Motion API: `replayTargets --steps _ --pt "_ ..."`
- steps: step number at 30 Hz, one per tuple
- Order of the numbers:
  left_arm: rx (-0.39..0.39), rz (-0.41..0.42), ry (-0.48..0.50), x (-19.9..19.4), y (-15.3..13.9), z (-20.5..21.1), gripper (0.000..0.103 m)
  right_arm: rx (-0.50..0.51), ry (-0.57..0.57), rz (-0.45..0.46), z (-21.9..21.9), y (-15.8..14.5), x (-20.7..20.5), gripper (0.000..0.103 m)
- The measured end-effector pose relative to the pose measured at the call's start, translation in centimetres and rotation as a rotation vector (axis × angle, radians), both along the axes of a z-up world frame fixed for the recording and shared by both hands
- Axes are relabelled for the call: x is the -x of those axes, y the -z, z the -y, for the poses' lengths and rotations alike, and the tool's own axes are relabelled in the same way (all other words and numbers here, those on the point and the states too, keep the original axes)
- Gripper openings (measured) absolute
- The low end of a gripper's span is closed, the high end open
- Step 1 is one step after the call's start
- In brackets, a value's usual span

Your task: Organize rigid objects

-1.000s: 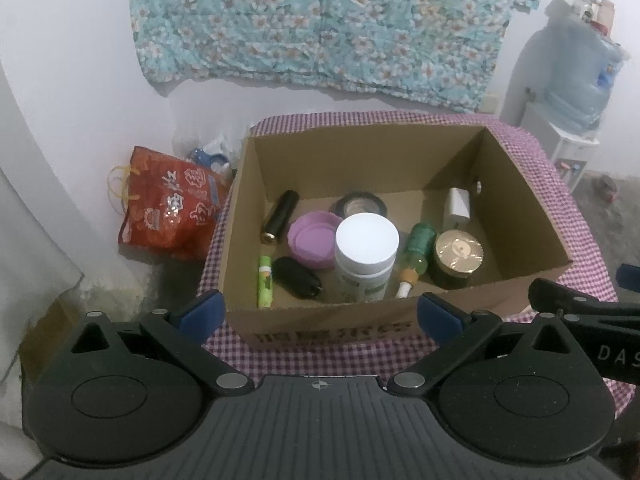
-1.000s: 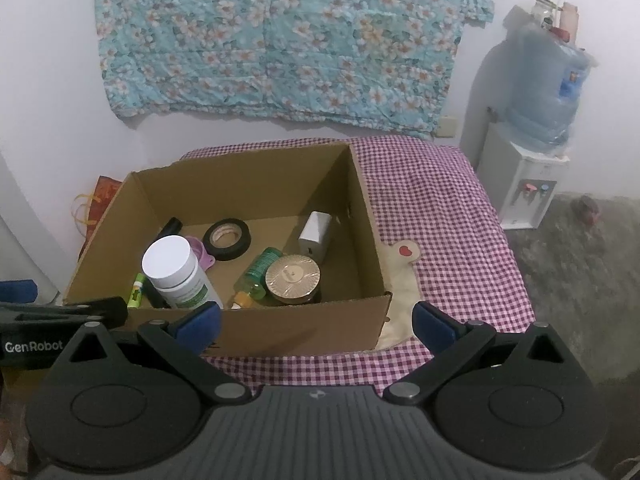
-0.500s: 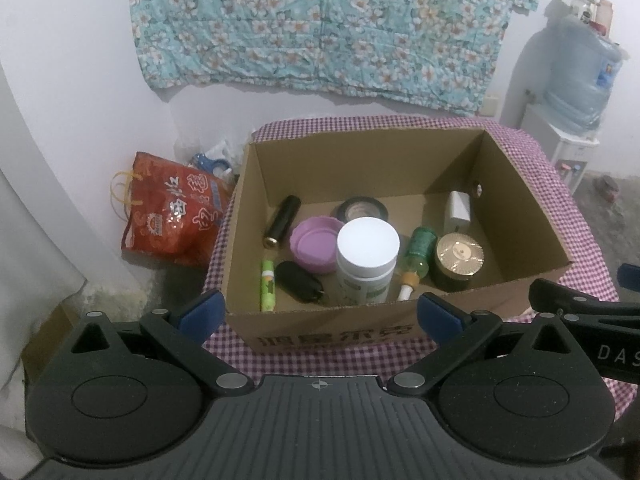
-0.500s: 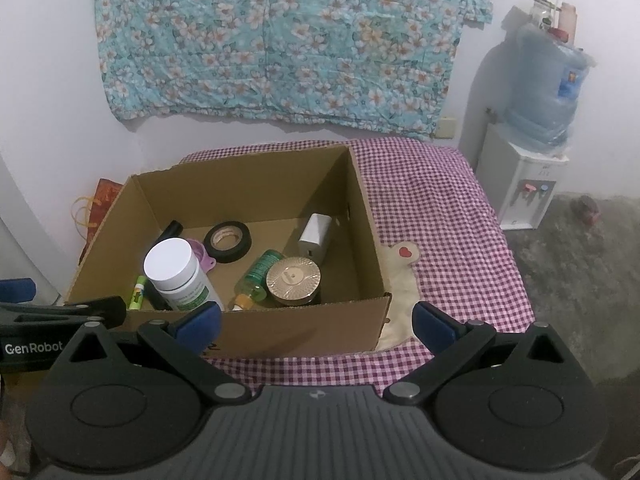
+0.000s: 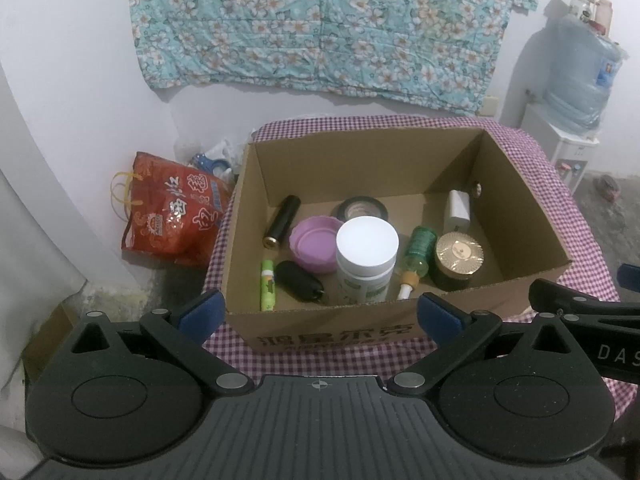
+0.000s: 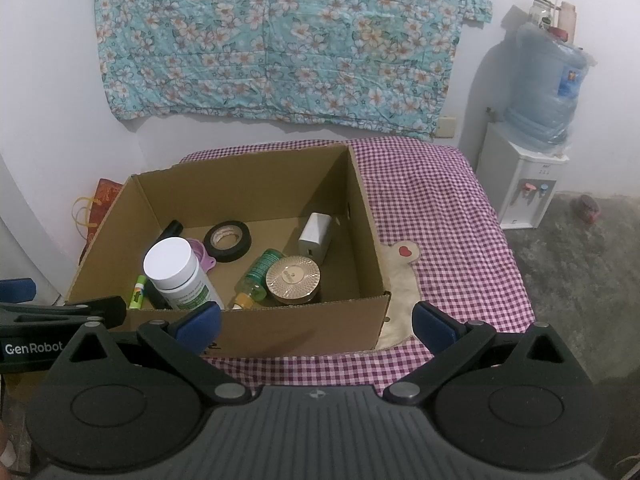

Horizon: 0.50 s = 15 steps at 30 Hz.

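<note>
Purple-checked cloth (image 6: 440, 216) covers the table under an open brown cardboard box (image 5: 516, 200) holding a white-lidded jar (image 5: 366, 258), black tape roll (image 6: 227, 240) and gold-lidded pot (image 6: 293, 278). My left gripper (image 5: 318, 312) and right gripper (image 6: 316, 320) hover before it, fingers spread, empty.

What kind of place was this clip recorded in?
Most likely a room in a home, not a lab: a floral cloth hangs on the wall, a water dispenser stands in the corner, and the cardboard box rests on a checked cover.
</note>
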State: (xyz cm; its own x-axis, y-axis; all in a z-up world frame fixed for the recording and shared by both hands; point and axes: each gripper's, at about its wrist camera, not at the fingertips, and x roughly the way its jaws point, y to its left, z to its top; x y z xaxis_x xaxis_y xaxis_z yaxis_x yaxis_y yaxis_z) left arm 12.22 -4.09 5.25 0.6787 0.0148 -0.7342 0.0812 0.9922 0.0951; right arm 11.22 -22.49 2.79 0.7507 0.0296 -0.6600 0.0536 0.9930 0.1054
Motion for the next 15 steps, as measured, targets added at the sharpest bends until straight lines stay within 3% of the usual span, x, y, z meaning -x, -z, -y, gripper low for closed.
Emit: replayTargets --steps 15 --pt "0.000 0.001 -0.001 0.04 0.01 0.08 0.102 -0.002 0.003 -0.001 -0.03 -0.13 0.03 0.103"
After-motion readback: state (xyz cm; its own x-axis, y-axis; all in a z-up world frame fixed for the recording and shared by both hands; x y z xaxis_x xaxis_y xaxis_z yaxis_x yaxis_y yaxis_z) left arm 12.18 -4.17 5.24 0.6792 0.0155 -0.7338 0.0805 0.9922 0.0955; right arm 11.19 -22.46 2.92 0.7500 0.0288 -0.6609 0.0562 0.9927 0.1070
